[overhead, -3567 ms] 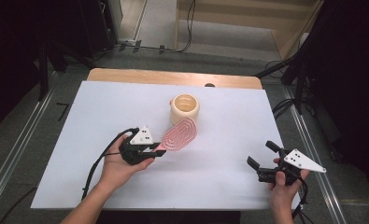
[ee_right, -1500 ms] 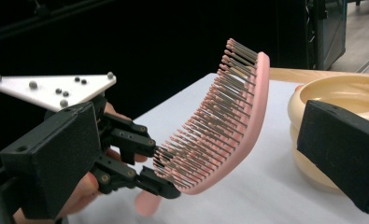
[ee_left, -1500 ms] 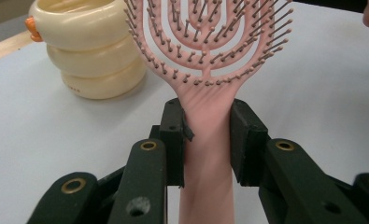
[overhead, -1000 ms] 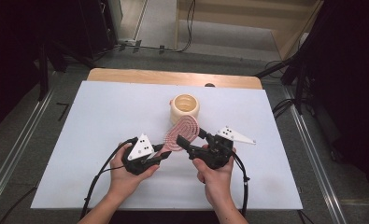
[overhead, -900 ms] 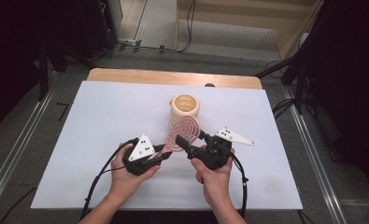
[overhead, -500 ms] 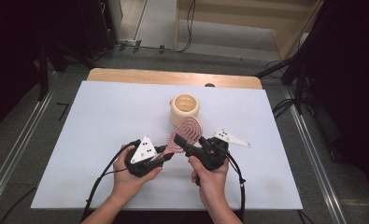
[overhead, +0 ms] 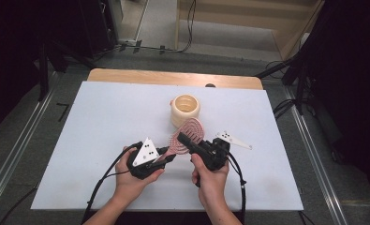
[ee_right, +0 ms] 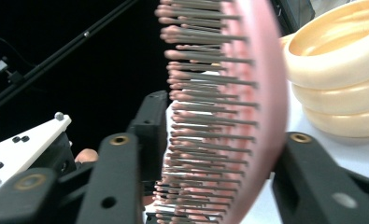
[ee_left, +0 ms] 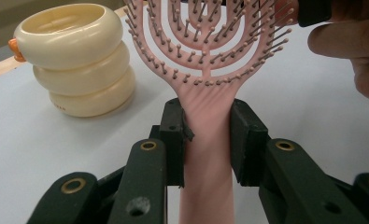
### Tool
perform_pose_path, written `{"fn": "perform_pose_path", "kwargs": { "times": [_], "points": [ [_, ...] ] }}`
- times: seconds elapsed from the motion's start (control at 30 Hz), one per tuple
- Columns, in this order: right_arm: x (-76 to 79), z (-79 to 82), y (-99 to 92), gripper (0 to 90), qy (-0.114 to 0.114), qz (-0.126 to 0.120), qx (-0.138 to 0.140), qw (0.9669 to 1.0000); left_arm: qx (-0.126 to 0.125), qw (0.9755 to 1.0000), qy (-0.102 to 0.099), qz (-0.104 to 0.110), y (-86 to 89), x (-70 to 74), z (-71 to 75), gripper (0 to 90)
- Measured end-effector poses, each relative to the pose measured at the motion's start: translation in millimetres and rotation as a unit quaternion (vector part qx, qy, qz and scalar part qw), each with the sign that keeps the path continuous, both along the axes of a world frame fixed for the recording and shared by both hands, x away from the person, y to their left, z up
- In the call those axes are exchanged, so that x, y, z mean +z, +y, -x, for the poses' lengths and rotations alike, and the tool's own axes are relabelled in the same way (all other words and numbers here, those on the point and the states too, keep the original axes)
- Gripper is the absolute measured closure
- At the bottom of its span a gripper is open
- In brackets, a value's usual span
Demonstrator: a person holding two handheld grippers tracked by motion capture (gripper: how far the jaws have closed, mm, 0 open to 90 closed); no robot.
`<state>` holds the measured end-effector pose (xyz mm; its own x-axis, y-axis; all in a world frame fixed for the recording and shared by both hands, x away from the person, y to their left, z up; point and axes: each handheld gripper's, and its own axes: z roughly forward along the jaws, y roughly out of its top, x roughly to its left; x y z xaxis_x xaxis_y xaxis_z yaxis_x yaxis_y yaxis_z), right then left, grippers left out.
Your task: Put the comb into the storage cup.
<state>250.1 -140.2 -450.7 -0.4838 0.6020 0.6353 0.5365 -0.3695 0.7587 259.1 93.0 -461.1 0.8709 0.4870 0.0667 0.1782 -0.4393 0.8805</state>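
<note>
Step in hand, as judged: a handover of the pink hairbrush, held lifted near counter centre, at about 6 o'clock from the cream ringed holder. Left hand-held gripper is clenched on the brush neck just below the head; right hand-held gripper has just been closing across the bristled head, one jaw at the bristle tips and one behind the back, though contact on the hidden back side is probably, not certainly, firm. Next move likely calls for the left jaws to let go only once the right grip holds, then a lift toward the holder at 12 o'clock.
</note>
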Motion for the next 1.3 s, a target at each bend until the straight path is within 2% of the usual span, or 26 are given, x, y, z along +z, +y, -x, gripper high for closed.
{"fn": "perform_pose_path", "kwargs": {
  "times": [0.13,0.23,0.3,0.37,0.43,0.47,0.57,0.77,0.8,0.87,0.97,1.1,1.3],
  "points": [
    [-1.3,-0.1,-1.6,59.8,0.008,-0.012,0.003,0.9999,0.000,1.0000,-0.003,-0.001,-0.4,-1.4,1.0,70.3],
    [-1.6,0.4,-2.5,60.7,0.006,-0.014,0.005,0.9999,-0.001,1.0000,-0.006,-0.001,-1.2,-2.0,1.9,70.2],
    [-0.9,1.3,-3.3,61.0,-0.002,-0.013,0.009,0.9999,-0.002,1.0000,-0.006,0.006,-1.6,-2.2,2.1,70.1],
    [0.1,2.8,-3.7,61.1,-0.010,-0.008,0.007,0.9999,-0.008,0.9999,0.002,0.014,-1.9,-2.4,1.0,69.9],
    [1.2,3.7,-4.0,61.2,-0.020,-0.005,0.011,0.9997,-0.014,0.9995,0.006,0.029,-0.2,-2.5,1.0,69.0],
    [1.7,3.8,-4.3,61.2,-0.022,-0.005,0.013,0.9997,-0.018,0.9990,0.010,0.040,1.1,-2.2,0.8,66.3],
    [3.4,4.6,-4.3,61.3,-0.028,0.001,0.016,0.9995,-0.025,0.9984,0.015,0.048,2.5,-0.8,0.2,48.8],
    [8.6,8.0,-3.2,61.4,-0.052,0.030,0.016,0.9981,-0.026,0.9963,0.028,0.077,6.9,2.0,-0.6,13.1],
    [9.3,8.5,-3.3,61.4,-0.057,0.034,0.018,0.9976,-0.023,0.9958,0.028,0.084,8.4,2.3,-0.2,11.7],
    [11.6,10.1,-3.2,61.4,-0.067,0.044,0.019,0.9966,-0.012,0.9960,0.025,0.085,10.6,3.3,0.2,1.8],
    [15.2,12.3,-2.6,61.5,-0.082,0.059,0.020,0.9947,-0.009,0.9955,0.017,0.093,16.2,4.2,0.9,0.0],
    [19.1,14.3,-2.4,61.5,-0.099,0.077,0.019,0.9919,-0.008,0.9950,0.021,0.097,22.3,5.1,0.1,0.0],
    [22.2,14.9,-5.3,61.6,-0.108,0.085,0.018,0.9903,0.007,0.9945,0.019,0.102,35.3,6.2,-1.2,0.0]
  ]
}}
